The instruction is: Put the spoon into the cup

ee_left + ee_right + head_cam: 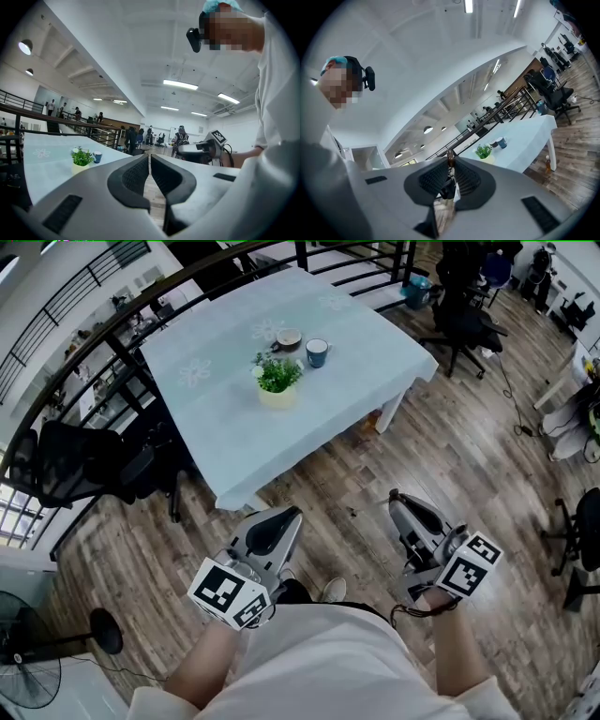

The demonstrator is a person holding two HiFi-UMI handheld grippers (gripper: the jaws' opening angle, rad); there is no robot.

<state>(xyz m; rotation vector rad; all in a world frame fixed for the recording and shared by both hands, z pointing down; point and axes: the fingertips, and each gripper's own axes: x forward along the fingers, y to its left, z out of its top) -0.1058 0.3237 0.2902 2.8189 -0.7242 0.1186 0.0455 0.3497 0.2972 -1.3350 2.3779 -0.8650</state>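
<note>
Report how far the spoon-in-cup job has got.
Done: the right gripper is shut on a thin brown-tipped piece, apparently the spoon. In hand: the carry, with the person standing on the floor short of the table. Still to do: reach the blue cup beside the plant and drop the spoon in.

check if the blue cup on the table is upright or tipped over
Upright. In the head view the blue cup stands on its base on the table, its open mouth facing up.
</note>
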